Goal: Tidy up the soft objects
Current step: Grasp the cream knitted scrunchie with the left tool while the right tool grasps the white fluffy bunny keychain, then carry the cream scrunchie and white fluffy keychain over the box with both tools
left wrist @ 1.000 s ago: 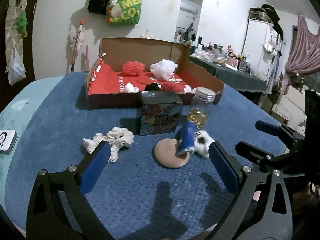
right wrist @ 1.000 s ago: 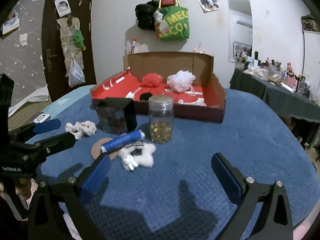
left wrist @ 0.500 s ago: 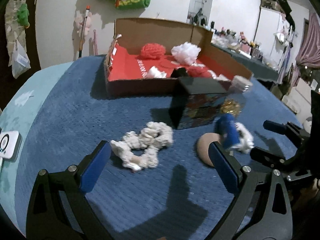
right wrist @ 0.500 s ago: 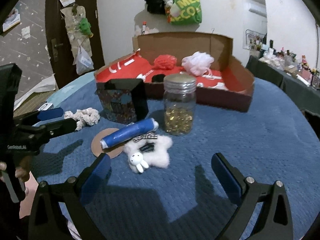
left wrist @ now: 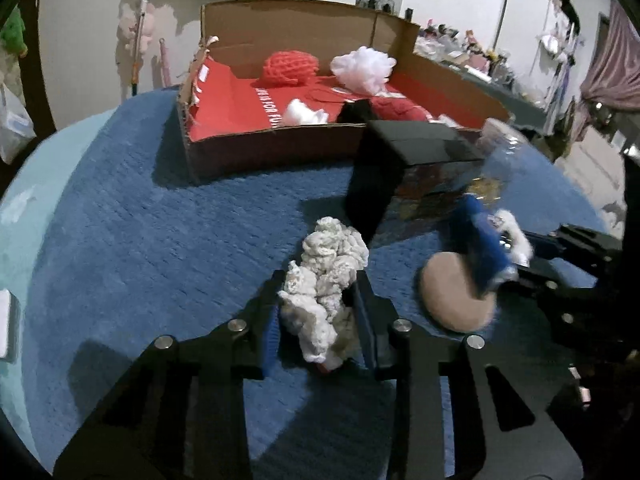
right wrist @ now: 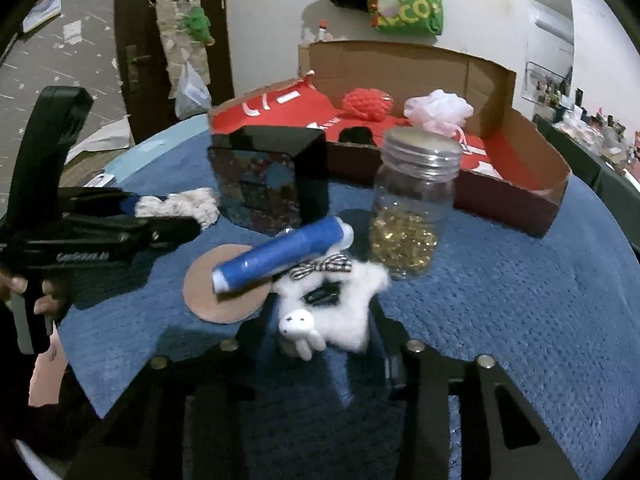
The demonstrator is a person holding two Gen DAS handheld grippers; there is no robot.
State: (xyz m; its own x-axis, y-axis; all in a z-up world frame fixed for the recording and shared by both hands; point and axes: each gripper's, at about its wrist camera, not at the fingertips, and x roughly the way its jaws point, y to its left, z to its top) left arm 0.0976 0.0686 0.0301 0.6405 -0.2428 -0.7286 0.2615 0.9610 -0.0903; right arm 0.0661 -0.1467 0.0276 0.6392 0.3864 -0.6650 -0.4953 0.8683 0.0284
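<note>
My left gripper (left wrist: pixel 319 292) is closing, and its pads press both sides of a white knitted scrunchie (left wrist: pixel 332 252) lying on the blue cover. In the right wrist view it comes in from the left, with the scrunchie (right wrist: pixel 180 204) at its tips. My right gripper (right wrist: pixel 322 320) is closing too, with a white fluffy star plush (right wrist: pixel 344 300) squeezed between its pads. The plush carries a small bunny and a checked bow. Behind stands an open cardboard box (left wrist: pixel 280 148) lined in red. It holds a red yarn ball (left wrist: pixel 290 64) and a white pouf (left wrist: pixel 364 66).
A dark tin box (right wrist: pixel 260 184) and a glass jar of gold bits (right wrist: pixel 412 216) stand between the grippers and the cardboard box. A blue roll (right wrist: pixel 280 250) lies across a round brown coaster (right wrist: pixel 224 296), touching the plush. A white device (left wrist: pixel 6 328) sits at the cover's left edge.
Both grippers moved forward and down. Their jaws went from wide open to closed, the left around the scrunchie and the right around the star plush.
</note>
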